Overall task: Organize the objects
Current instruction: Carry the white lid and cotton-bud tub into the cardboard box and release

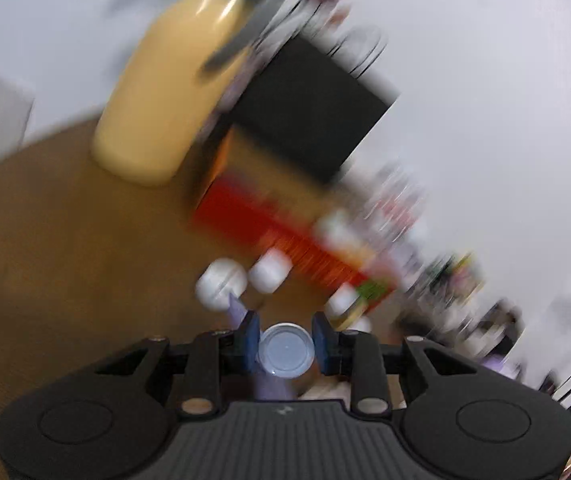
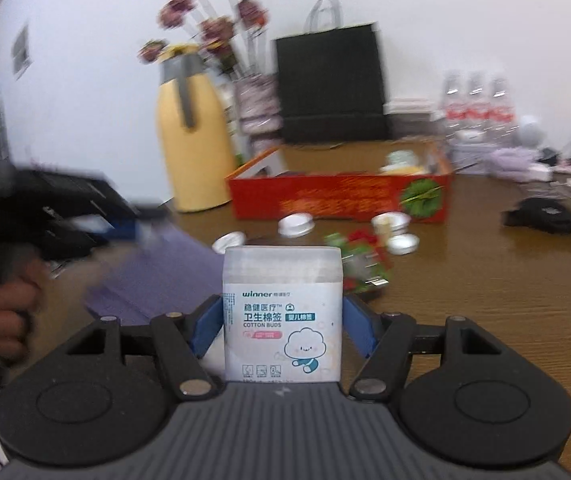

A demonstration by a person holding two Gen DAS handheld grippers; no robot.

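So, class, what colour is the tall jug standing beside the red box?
Pale yellow, with a grey handle; the tall jug shows best in the right wrist view.

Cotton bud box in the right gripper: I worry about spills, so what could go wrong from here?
The box is gripped low, so it may tip. Loose jars crowd the table in front of the red tray. The left gripper pinches a small bottle by its cap; it could slip.

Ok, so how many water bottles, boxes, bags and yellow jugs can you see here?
Water bottles: 3
Boxes: 2, the red box and the cotton buds box
Black bag: 1
Yellow jug: 1
Total: 7
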